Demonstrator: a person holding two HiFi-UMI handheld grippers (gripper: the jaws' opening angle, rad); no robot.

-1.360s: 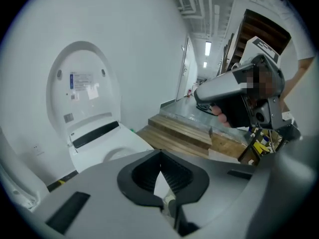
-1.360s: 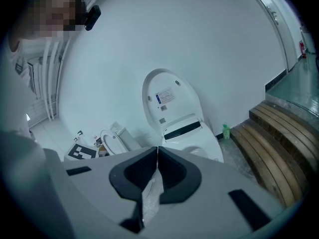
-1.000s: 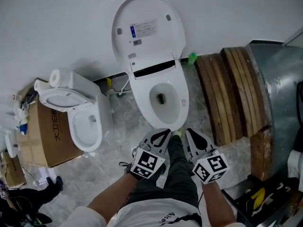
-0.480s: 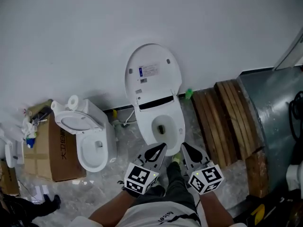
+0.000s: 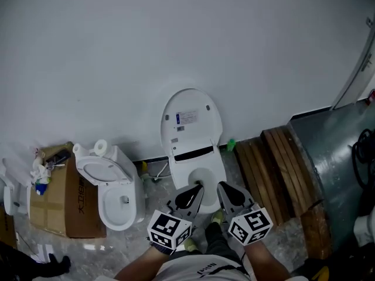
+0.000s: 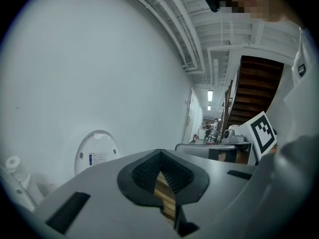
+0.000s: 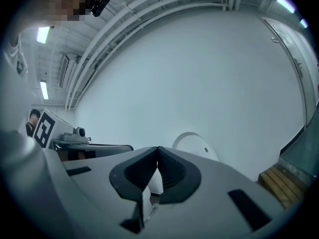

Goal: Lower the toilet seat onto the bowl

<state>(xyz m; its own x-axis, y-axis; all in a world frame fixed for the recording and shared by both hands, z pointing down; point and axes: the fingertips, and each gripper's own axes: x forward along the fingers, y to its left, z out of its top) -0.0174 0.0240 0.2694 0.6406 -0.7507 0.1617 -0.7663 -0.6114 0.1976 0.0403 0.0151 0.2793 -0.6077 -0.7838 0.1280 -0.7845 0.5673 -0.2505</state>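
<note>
In the head view a white toilet stands against the wall. Its hinged oval seat (image 5: 191,122) is raised upright, with a blue-and-white label on its face, and the bowl (image 5: 203,177) lies open below it. My left gripper (image 5: 198,188) and right gripper (image 5: 221,185) hover side by side in front of the bowl, apart from it. Both are shut with nothing in them. The raised seat shows low and left of my shut tips (image 6: 159,153) in the left gripper view (image 6: 97,151). In the right gripper view it stands just right of the shut tips (image 7: 158,149), pale and round (image 7: 195,144).
A second, smaller white toilet (image 5: 114,196) stands to the left, beside a cardboard box (image 5: 58,204). Wooden planks (image 5: 269,168) lean to the right of the bowl, next to a grey metal casing (image 5: 337,151). The floor is grey marbled stone. My legs are below the grippers.
Both grippers have risen together, still shut, and the head view has pulled up and back. The toilet now looks smaller and more of the wall shows. The seat stays upright.
</note>
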